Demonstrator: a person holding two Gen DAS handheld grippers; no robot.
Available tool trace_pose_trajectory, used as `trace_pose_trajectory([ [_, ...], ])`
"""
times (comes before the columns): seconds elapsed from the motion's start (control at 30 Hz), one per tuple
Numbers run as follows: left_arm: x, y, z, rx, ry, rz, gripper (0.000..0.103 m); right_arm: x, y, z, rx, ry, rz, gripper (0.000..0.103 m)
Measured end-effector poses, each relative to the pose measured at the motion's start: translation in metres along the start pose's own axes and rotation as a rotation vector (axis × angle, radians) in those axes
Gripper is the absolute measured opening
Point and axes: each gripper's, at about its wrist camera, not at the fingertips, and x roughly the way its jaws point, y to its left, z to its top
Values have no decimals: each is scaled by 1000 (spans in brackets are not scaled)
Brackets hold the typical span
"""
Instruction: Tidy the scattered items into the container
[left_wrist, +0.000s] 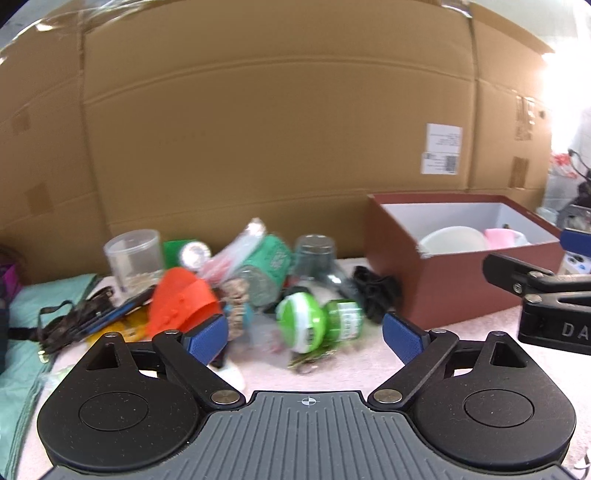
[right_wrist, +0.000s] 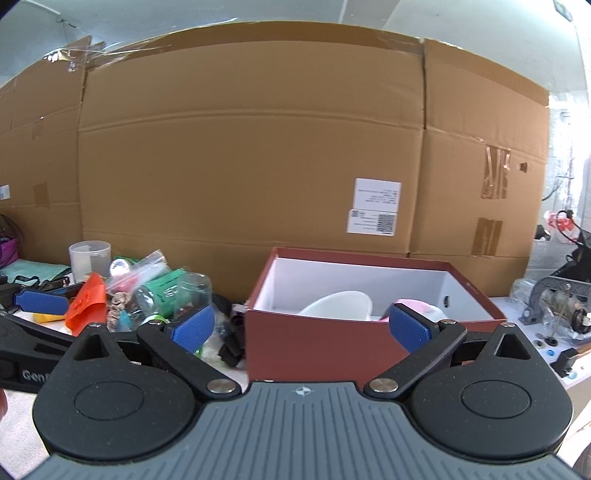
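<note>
A red-brown box (left_wrist: 461, 291) with a white inside stands at the right and holds a white bowl (left_wrist: 454, 240) and a pink thing (left_wrist: 504, 236). The scattered pile lies left of it: an orange scoop (left_wrist: 181, 302), a green tin (left_wrist: 266, 269), a green-lidded jar (left_wrist: 317, 321), a clear cup (left_wrist: 135, 254), an upturned glass (left_wrist: 314, 258) and a black cloth (left_wrist: 373, 291). My left gripper (left_wrist: 306, 336) is open and empty, just short of the jar. My right gripper (right_wrist: 303, 328) is open and empty in front of the box (right_wrist: 317, 343), whose bowl (right_wrist: 340, 304) shows.
A big cardboard wall (left_wrist: 277, 129) stands close behind everything. A teal cloth (left_wrist: 33, 317) and dark straps (left_wrist: 74, 317) lie at the left. The right gripper's arm (left_wrist: 546, 291) shows at the right edge of the left wrist view. Metal hardware (right_wrist: 554, 302) sits right of the box.
</note>
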Motion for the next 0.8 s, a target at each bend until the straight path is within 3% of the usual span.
trace_pose_trajectory([
  [0.53,11,76,-10,-102,34,158,97,37,55,-4,-67,52,120,101],
  [0.67,10,64,-7,-98,33,117,97,38,60,-6,-74,56,134,101],
  [0.8,1,24,7,-16,-30,43,97,26,47,0,-98,25,87,101],
])
